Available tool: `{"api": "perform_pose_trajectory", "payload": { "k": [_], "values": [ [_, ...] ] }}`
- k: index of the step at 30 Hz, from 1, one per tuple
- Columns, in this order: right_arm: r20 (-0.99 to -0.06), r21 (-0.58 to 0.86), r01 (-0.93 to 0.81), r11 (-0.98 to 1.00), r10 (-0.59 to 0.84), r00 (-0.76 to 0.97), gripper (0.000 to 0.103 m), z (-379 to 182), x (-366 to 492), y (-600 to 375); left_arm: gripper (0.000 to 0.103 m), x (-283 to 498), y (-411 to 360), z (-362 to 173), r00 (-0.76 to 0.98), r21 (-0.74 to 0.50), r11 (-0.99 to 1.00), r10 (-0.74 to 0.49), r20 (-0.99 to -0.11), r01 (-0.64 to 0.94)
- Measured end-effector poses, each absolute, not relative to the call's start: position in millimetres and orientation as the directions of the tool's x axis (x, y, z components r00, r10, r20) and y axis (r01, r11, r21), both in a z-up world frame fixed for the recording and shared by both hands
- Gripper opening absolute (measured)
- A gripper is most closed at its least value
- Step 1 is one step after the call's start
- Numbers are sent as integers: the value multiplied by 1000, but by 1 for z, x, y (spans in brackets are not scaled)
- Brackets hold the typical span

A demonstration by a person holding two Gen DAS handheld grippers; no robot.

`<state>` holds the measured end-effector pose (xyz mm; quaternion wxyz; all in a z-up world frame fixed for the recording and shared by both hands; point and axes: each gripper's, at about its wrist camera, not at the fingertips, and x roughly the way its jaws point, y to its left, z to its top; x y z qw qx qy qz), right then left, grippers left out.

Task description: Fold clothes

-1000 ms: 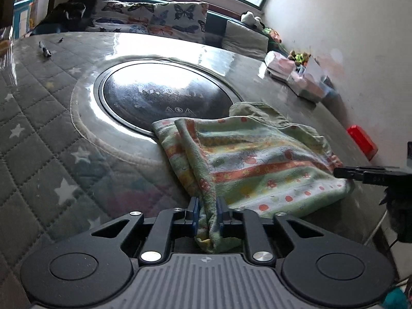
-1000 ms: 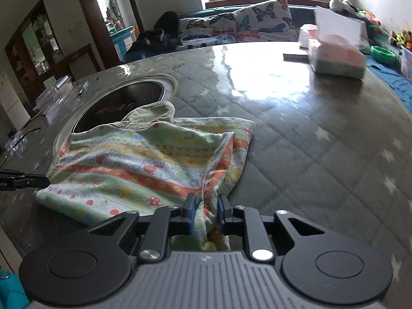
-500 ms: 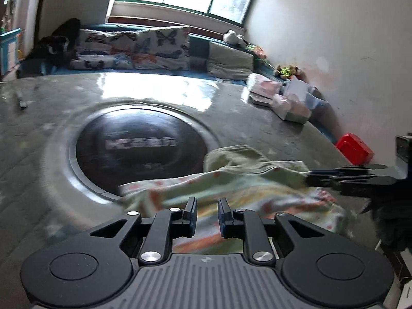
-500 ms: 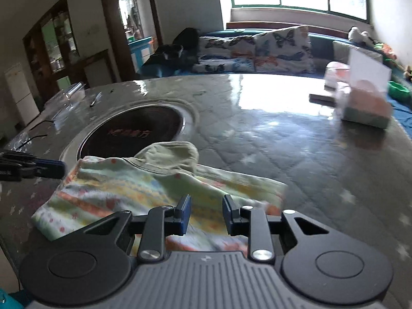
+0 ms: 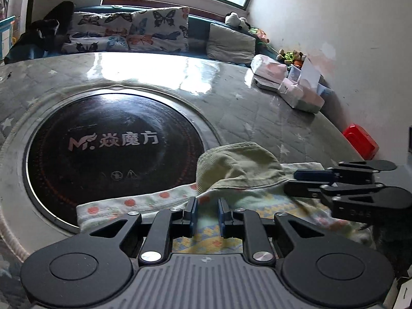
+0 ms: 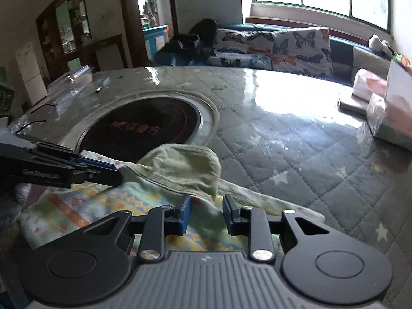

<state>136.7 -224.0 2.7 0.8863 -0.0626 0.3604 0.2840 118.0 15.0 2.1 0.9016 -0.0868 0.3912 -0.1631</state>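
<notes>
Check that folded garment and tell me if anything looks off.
The garment lies partly over the black cooktop set in the table, a poor place for cloth. Its green hood sits humped on top, not flat.

Round desk (image 5: 231,97) under a grey quilted star cover, black cooktop (image 5: 110,149) sunk in its middle. Folded patterned garment (image 6: 85,206) lies at the near edge, tissue boxes (image 5: 301,97) at the far side.

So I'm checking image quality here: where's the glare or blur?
Left wrist view: window glare whitens the far table; the garment is sharp. Right wrist view: glare on the table at right, the boxes smeared; edges bend in both.
</notes>
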Motion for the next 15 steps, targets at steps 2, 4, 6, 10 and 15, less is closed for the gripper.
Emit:
{"api": "perform_pose_trajectory", "payload": {
  "k": [2,4,6,10,15],
  "values": [
    [-667,93,-575,813,479,571,38,9,126,-224,19,111,15,6,643,-284,929,-370,-671,237],
    [-664,86,-608,789,500,556,39,15,112,-222,19,103,14,11,644,-284,926,-378,-665,251],
    [-665,80,-636,767,516,540,42,20,98,-221,19,89,10,15,643,-280,918,-397,-655,282],
    [-672,70,-668,741,530,517,48,19,67,-217,19,61,0,19,635,-267,901,-431,-641,342],
    [-680,32,-676,736,512,525,51,8,43,-215,19,31,-11,12,627,-238,897,-432,-648,373]
  ]
}}
